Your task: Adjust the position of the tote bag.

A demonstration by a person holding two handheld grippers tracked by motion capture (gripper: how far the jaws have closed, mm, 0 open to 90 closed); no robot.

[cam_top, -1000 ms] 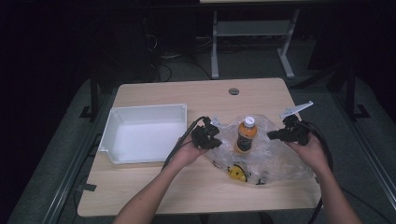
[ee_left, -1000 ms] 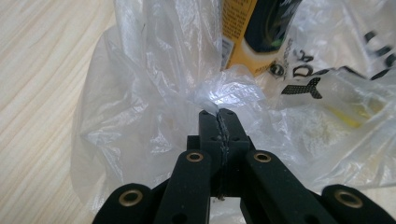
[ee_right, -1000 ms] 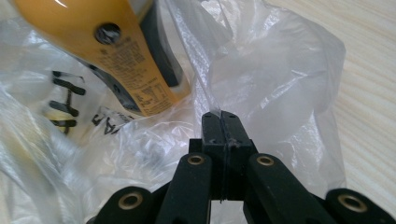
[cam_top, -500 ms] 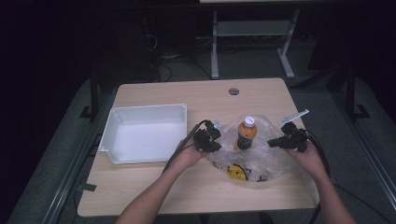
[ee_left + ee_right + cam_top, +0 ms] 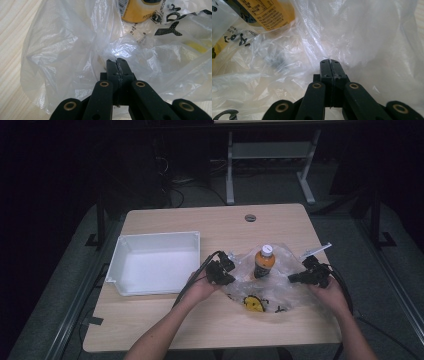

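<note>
While both pairs of black jaws are pressed fully together, each pinches a fold of the crinkled clear plastic bag: the left gripper holds the film at the bag's left edge, the right gripper at its right edge. Between them, inside the bag, stands the orange drink bottle with a white cap, upright and near both tips. A yellow-and-black item lies in the bag nearer the person. Left of the left gripper, well apart, sits the shallow white plastic tray on the pale wooden table.

The work looks like spreading or lowering the bag around the bottle. To do it well, I would keep both pinches firm and move the hands evenly, since a lopsided pull could tip the bottle or tear the film.
</note>
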